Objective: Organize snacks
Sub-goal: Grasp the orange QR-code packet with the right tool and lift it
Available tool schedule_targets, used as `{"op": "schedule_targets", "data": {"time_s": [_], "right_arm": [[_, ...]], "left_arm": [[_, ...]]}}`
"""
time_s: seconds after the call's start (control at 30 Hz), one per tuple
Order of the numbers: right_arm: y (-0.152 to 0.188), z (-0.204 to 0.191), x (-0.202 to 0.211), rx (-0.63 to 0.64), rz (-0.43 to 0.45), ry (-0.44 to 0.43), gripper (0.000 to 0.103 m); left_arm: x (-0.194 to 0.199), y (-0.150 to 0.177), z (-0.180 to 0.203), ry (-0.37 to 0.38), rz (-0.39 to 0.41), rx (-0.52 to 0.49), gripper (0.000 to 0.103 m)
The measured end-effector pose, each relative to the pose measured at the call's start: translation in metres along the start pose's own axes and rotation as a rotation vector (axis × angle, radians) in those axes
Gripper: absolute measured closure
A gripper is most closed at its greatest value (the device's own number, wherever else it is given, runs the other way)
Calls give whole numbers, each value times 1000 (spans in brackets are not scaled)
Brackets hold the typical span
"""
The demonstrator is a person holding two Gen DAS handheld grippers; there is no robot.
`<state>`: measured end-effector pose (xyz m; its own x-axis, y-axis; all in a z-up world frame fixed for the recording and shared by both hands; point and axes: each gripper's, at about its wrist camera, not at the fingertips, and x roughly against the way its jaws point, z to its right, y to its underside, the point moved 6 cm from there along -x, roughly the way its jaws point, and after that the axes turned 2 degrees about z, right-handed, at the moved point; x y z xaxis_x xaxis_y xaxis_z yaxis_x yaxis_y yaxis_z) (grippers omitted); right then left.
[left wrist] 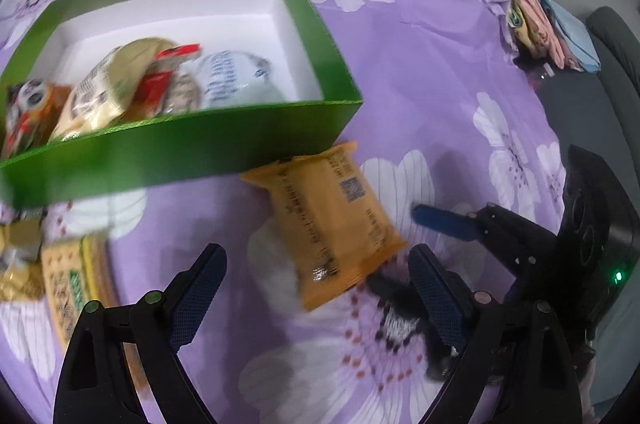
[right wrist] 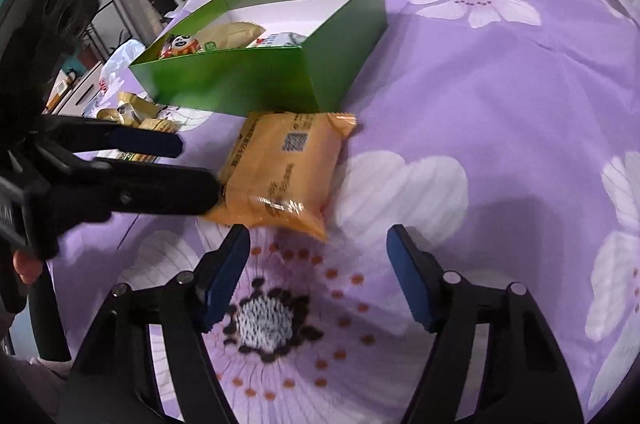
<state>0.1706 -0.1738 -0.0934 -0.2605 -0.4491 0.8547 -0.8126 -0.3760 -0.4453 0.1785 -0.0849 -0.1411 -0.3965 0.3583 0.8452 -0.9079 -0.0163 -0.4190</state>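
While both claws hang open and empty, the orange packet (right wrist: 280, 168) lies between them. Closing together could crush it against the green box (right wrist: 248, 84).

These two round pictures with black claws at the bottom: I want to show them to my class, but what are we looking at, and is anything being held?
No robot: a person holds a two-finger gripper in each hand, with a camera looking along its fingers. One picture is from the left gripper, the other from the right gripper. Both are open and hold nothing. On the purple flowered cloth stands a green box already holding several snack packets. An orange snack packet lies just outside it, ahead of both grippers. A few more packets lie loose beside the box.
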Motion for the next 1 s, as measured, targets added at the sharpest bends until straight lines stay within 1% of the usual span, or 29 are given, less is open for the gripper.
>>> {"op": "schedule_targets", "data": {"time_s": [0.13,0.2,0.23,0.3,0.33,0.4,0.47,0.63,0.67,0.7,0.73,0.8,0.83,0.93,1.0], "right_arm": [[-5,-8,-5,35,-7,-34,34],[-7,-11,-9,44,-13,-52,35],[-8,-12,-10,46,-16,-62,36],[-9,-15,-12,48,-20,-81,37],[-10,-16,-13,46,-22,-89,38],[-10,-17,-12,40,-23,-105,38],[-11,-19,-9,35,-23,-123,39],[-12,-23,-13,69,-38,-116,38],[-12,-25,-17,79,-48,-116,37],[-13,-27,-19,89,-52,-118,37],[-15,-29,-22,99,-54,-122,38],[-17,-33,-24,112,-57,-128,46],[-19,-34,-25,113,-60,-130,50],[-20,-39,-26,143,-54,-94,55],[-21,-39,-25,138,-46,-85,58]], "left_arm": [[-9,-3,-2,4,0,7,12],[-11,-2,-3,2,-4,0,19],[-12,-1,-5,2,-8,0,21],[-15,0,-8,5,-17,5,33],[-15,0,-10,-2,-18,6,35],[-15,1,-13,12,-17,14,40],[-11,1,-17,19,-12,17,41],[-13,0,-20,23,-14,23,41],[-15,0,-20,26,-17,22,42],[-16,0,-19,32,-20,19,46],[-17,1,-18,44,-20,17,48],[-17,1,-16,39,-16,5,52],[-16,1,-15,30,-13,-6,52],[-16,0,-13,16,-4,-34,54],[-14,0,-12,10,4,-51,55]]}}
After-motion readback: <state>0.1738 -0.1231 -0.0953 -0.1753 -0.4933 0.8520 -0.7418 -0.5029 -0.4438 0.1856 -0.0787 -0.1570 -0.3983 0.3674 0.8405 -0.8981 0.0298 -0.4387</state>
